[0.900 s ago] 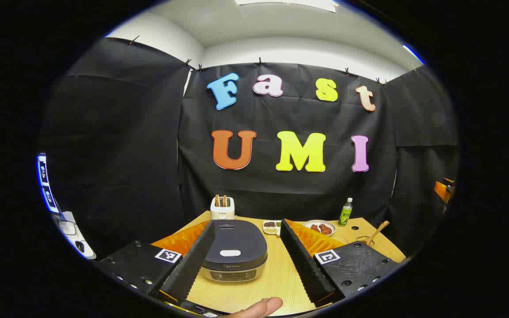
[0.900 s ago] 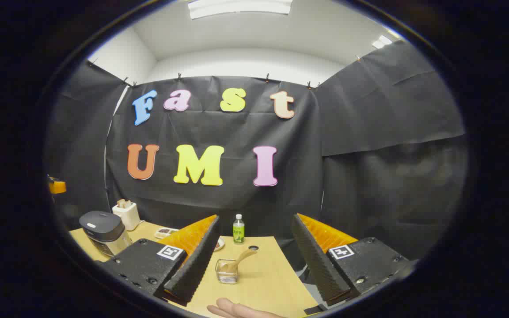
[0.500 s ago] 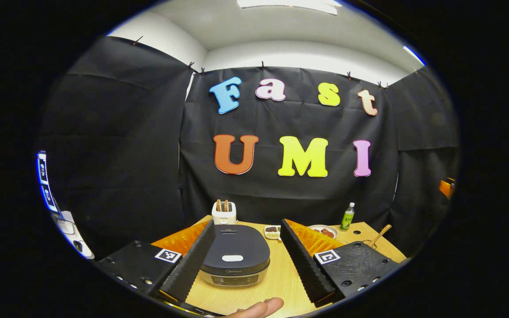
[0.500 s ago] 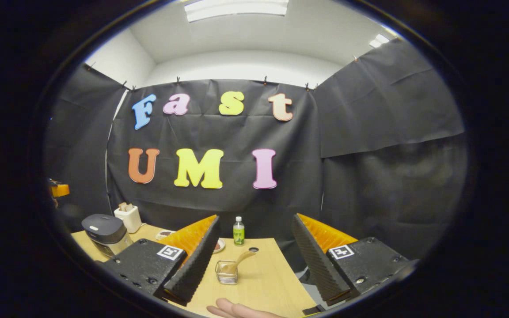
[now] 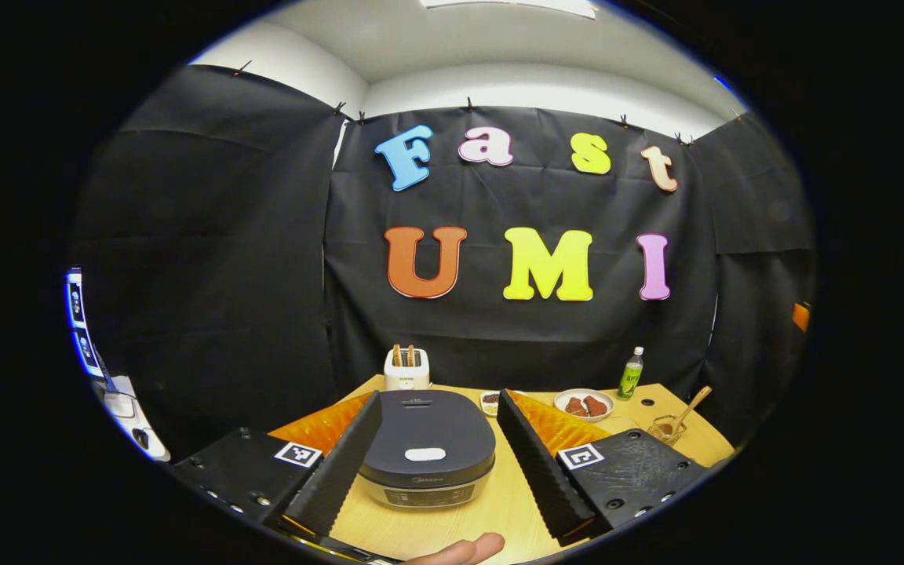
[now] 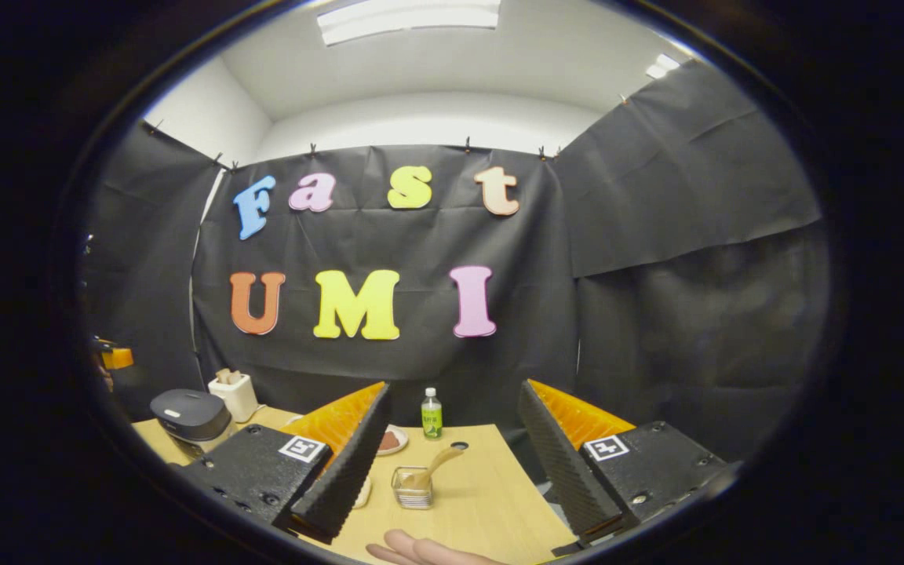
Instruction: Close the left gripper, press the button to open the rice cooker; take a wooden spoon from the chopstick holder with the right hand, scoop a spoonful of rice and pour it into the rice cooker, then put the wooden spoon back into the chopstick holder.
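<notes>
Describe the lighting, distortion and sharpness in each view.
Left gripper view: strong fisheye bending of the wall edges; even overhead light; the rice cooker is sharp, with a soft sheen on its lid and little shadow on the table. Right gripper view: a bright ceiling light panel glares at the top; the wooden spoon is crisp, but the rim dims.

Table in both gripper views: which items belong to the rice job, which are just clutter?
Job:
- rice cooker, lid shut
- its lid button
- wooden spoon in the clear holder
- left gripper, open
- right gripper, open

Lying about:
- green bottle
- white toaster
- plate of reddish food
- small dish behind the cooker
</notes>
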The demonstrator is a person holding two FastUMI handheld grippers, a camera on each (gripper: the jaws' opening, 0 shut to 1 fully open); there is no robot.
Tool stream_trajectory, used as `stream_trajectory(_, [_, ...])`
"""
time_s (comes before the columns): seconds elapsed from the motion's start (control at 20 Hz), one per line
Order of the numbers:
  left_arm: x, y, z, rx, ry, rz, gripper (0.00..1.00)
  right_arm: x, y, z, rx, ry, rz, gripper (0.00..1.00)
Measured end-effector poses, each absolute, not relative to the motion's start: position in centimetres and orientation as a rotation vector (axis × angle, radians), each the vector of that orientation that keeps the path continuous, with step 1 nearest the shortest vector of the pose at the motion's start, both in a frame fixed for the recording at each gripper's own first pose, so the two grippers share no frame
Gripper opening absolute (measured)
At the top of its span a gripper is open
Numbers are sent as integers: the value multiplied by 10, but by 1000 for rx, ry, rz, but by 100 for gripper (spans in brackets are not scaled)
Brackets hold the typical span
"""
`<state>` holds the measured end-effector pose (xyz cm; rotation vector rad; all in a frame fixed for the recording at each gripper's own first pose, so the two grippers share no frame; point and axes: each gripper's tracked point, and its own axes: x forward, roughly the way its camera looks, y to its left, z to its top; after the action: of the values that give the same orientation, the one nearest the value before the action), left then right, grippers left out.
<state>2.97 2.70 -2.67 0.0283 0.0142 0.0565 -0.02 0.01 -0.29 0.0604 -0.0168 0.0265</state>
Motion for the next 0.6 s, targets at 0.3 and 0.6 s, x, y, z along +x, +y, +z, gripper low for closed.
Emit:
stream_trajectory(0.3, [34, 20, -38, -4, 75, 22, 65, 6, -2, -16, 60, -6, 24, 100])
stream_trajectory(0.6, [62, 29, -81, -18, 178, 72, 5, 17, -10, -40, 57, 44, 26, 100])
